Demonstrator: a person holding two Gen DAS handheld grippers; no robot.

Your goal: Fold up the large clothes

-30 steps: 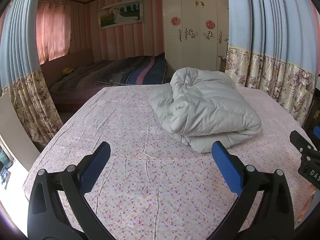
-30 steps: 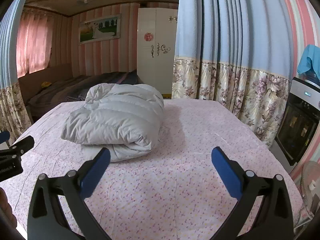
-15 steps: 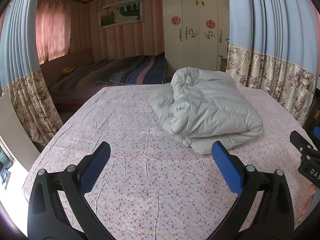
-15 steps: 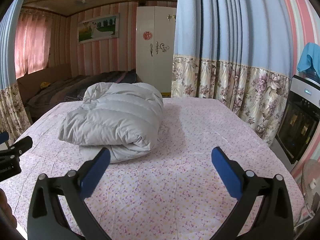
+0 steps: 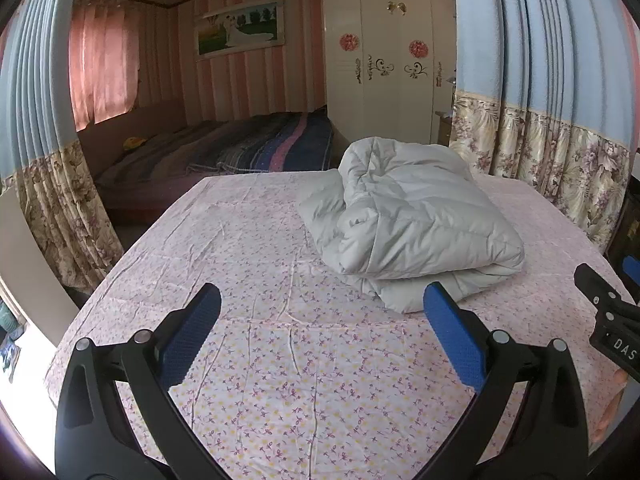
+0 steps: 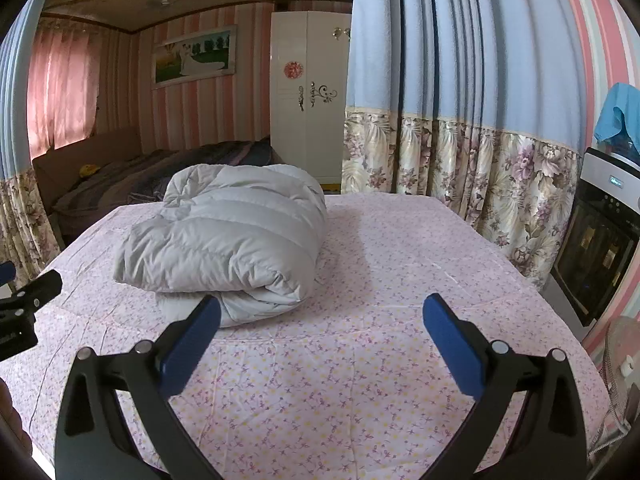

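A pale grey quilted puffer jacket [image 5: 404, 220] is lying folded into a thick bundle on a bed covered by a pink sheet printed with small purple and yellow flowers [image 5: 280, 360]. In the left wrist view the bundle is sitting on the far right part of the sheet; in the right wrist view the same jacket [image 6: 228, 240] is resting left of centre, its upper layer doubled over a lower layer that is sticking out along the near edge.

The left gripper [image 5: 320, 312] is hovering over the bare sheet in front of the jacket, its two blue-padded black fingers [image 5: 192, 328] spread wide apart and holding nothing. The right gripper [image 6: 320, 316] is likewise hanging above the sheet with its jaws wide apart and empty; its left finger [image 6: 192, 332] is overlapping the near corner of the jacket in the view, though whether it is touching the fabric cannot be told.

Each gripper is showing at the edge of the other's view as a black clamp.

Beyond the bed, blue curtains with a floral lower band [image 6: 460, 100] are hanging on the right, a white wardrobe with red decals [image 5: 384, 64] is standing against the striped pink wall, and a second bed with a dark striped cover [image 5: 224, 152] is lying further back.
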